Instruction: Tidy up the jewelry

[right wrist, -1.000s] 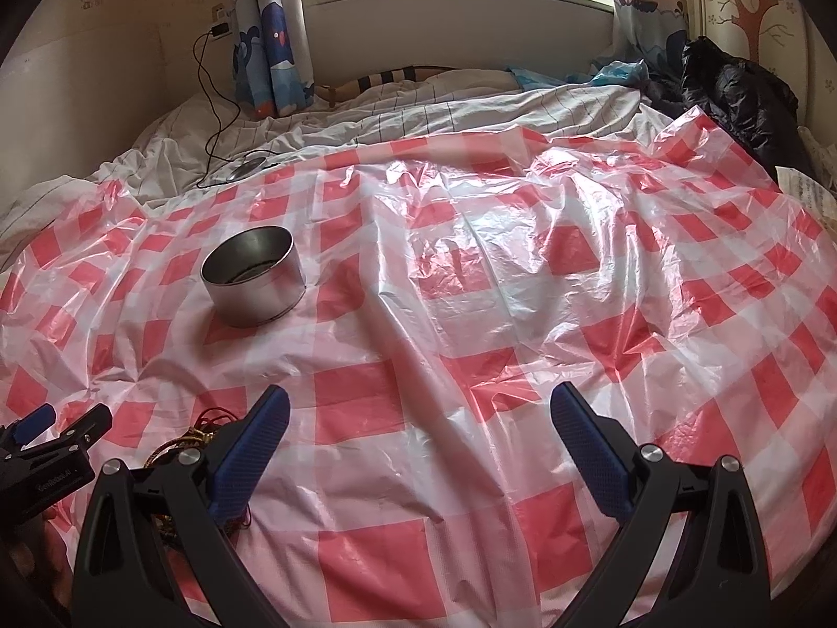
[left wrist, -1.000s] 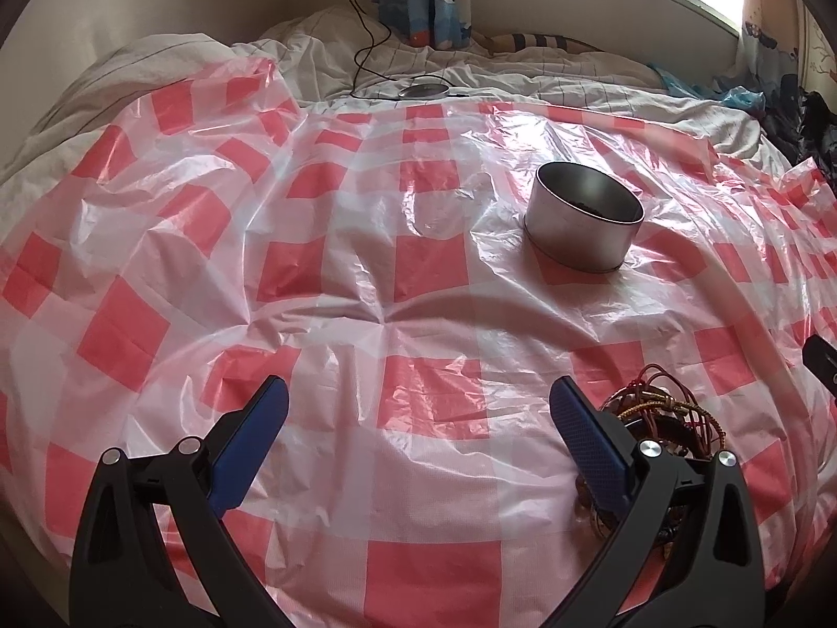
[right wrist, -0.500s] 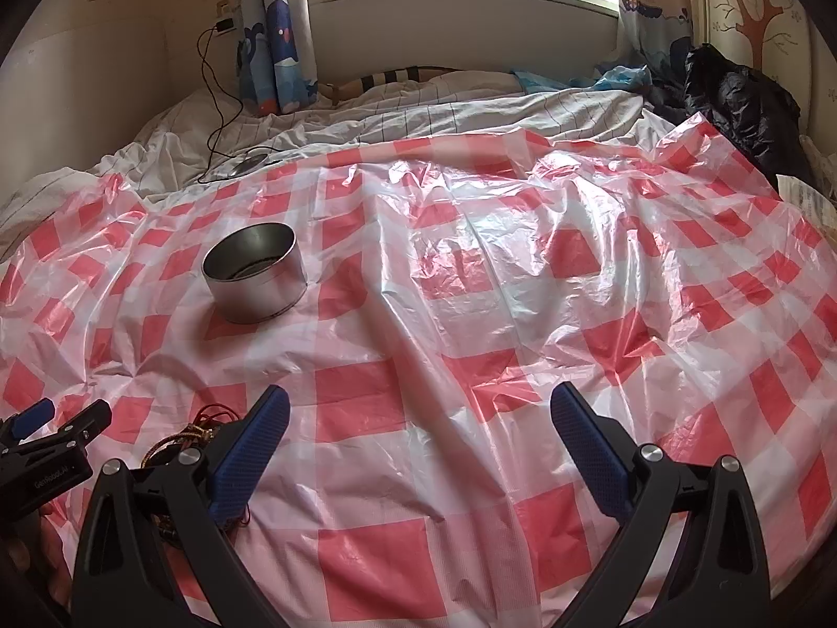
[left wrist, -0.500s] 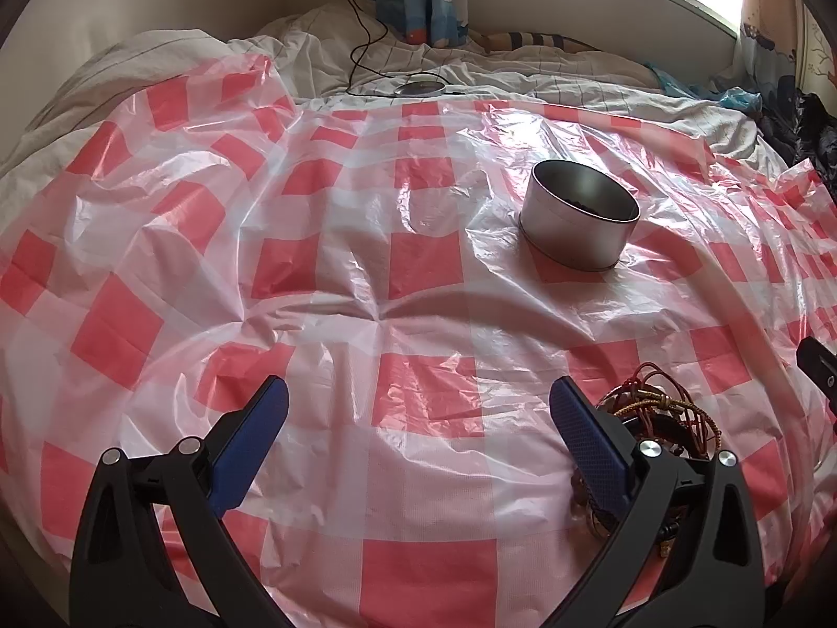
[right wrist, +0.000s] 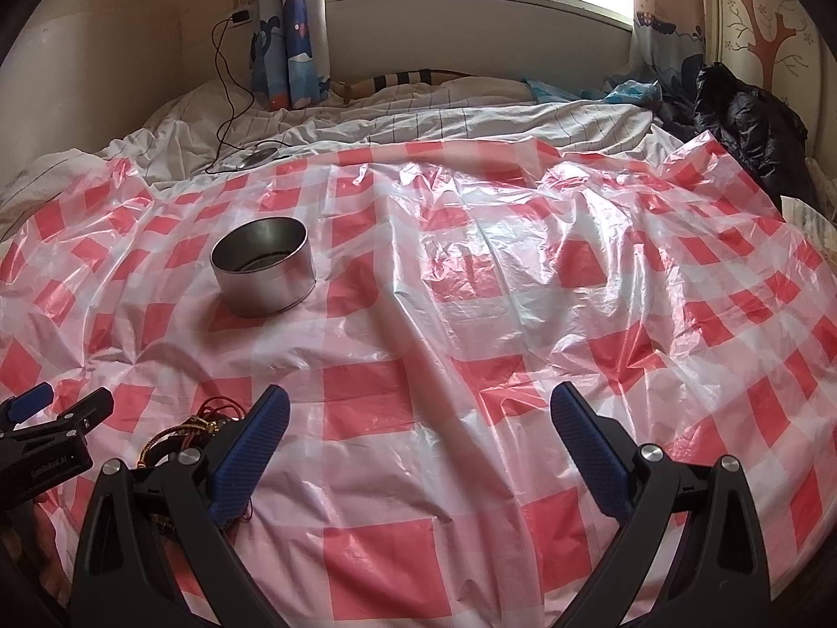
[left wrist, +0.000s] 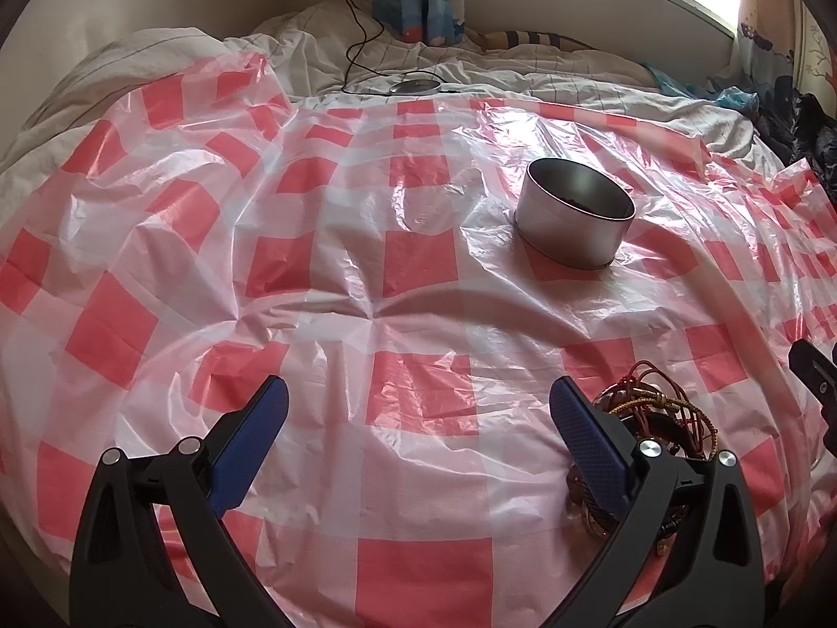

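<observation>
One tin, one bracelet pile, left gripper and right gripper both agape, empty

Red-and-white checked sheet, silver tin, blue-padded tongs.

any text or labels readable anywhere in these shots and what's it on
One small white print on the side of the left gripper, seen from the right wrist camera: too blurred to read with certainty.
Metal tin: no label visible.
Checked plastic sheet, curtains: pictures and pattern only, no words.
</observation>
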Available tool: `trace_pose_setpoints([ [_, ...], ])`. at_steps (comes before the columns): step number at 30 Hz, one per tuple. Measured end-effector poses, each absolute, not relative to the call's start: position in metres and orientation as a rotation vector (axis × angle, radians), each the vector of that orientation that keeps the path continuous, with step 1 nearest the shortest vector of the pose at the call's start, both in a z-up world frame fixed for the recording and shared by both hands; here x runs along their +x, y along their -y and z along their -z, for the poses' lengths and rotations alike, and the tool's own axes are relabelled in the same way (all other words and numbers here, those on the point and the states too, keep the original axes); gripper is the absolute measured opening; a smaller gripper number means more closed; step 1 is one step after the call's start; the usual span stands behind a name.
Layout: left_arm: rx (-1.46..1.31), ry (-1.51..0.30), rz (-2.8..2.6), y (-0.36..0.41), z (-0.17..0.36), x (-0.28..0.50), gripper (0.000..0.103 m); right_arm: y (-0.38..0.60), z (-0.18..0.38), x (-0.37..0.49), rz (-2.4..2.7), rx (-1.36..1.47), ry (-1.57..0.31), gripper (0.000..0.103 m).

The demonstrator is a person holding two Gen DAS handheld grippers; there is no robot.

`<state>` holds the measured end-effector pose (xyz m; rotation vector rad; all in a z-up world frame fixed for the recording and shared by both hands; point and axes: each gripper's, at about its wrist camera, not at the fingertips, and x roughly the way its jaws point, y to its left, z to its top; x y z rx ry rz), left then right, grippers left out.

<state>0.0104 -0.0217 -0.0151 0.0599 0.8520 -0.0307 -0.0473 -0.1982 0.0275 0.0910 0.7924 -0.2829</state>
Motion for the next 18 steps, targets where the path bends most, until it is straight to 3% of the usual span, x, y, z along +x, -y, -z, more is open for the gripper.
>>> trace_pose_setpoints([
  [18, 0.072, -0.857, 0.050, 0.0171, 0.0121, 0.0131, 0.097, 0.1924, -0.0249, -0.0455, 0.263, 0.084, -0.798, 0.096],
])
